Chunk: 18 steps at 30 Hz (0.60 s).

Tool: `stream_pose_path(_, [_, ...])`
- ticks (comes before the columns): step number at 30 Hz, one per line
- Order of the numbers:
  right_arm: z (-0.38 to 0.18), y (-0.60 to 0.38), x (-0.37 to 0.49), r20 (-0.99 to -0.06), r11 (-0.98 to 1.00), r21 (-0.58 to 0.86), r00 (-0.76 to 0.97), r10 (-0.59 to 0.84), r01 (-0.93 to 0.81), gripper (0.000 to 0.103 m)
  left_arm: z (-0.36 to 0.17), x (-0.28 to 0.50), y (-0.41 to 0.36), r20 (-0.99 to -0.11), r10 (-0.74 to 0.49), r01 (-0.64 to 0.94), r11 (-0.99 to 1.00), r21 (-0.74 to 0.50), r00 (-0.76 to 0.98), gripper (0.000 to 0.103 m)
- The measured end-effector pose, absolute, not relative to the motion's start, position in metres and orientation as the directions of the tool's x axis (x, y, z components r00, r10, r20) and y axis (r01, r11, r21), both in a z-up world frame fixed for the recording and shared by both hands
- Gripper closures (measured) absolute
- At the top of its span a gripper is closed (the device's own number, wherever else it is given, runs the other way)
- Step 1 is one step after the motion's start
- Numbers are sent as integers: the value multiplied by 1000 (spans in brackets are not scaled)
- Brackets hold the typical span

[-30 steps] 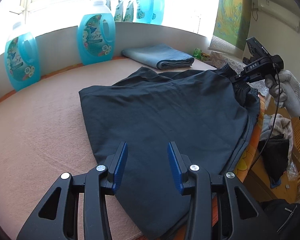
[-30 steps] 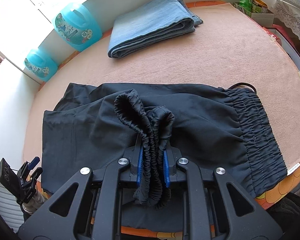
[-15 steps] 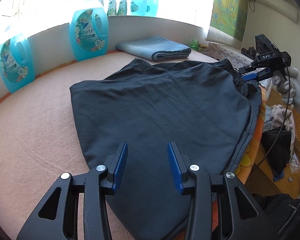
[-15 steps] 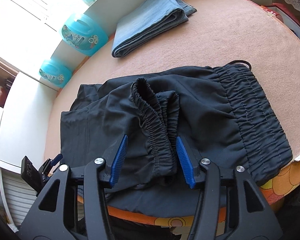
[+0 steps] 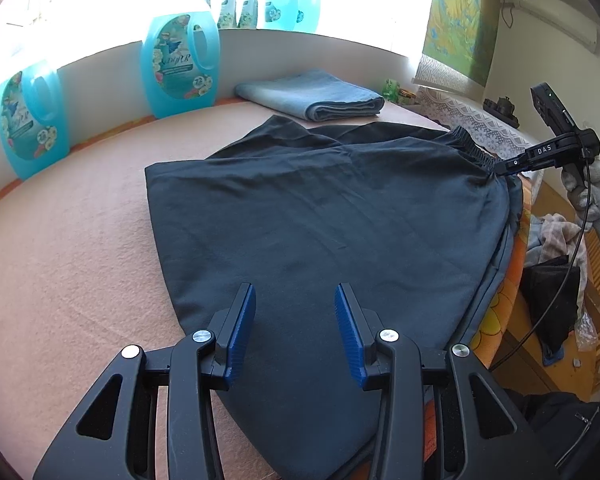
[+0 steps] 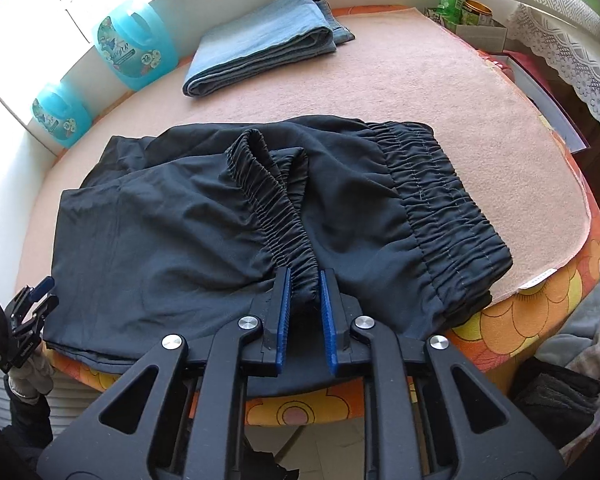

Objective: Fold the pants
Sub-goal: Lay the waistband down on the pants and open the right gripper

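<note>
Dark navy pants [image 5: 320, 216] lie folded on the pink table cover, also in the right wrist view [image 6: 172, 232]. My left gripper [image 5: 296, 320] is open and empty, hovering over the leg end of the pants. My right gripper [image 6: 303, 284] is shut on a bunched elastic cuff [image 6: 276, 208] that lies on top of the pants near the table's front edge. The wide elastic waistband [image 6: 440, 196] lies to its right. The right gripper also shows in the left wrist view [image 5: 512, 166], at the waistband end.
Folded light-blue jeans [image 6: 260, 44] lie at the back of the table [image 6: 440, 92]. Blue detergent bottles [image 5: 180, 68] stand along the window ledge. Boxes and a can [image 6: 468, 16] sit at the back right. Clothes [image 5: 556, 264] are piled beside the table.
My right gripper opened, drew back toward the table edge and closed again lower on the cuff. The left gripper stayed open and shifted slightly over the pants.
</note>
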State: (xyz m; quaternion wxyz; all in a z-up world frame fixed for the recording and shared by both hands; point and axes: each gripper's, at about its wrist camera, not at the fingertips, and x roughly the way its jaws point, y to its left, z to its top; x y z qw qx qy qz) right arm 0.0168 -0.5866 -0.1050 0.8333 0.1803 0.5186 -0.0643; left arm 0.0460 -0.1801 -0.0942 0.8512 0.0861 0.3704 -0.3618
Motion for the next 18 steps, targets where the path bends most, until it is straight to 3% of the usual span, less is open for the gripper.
stream_pose_path(4, [-86,-569,19,-839,949,184,543,17,256,83,-90,42,-174,-679,-561,673,728,-132,473,63])
stream_pose_path(10, [-76,-529,53,-805,977,171,590,64,128,82,-92,30,-171,-698,-546,683,722,-111,464,63])
stream_pose_path(15, [-77,-526,69,-823,978,39,562,-86,205,82,-99,28,-164,-710,-535,662,738,-129,458,63])
stream_pose_path(18, [-62,-529,60,-794,975,73,604,-70,208,82,-105,27,-164,-716,-530,667,735,-121,454,63])
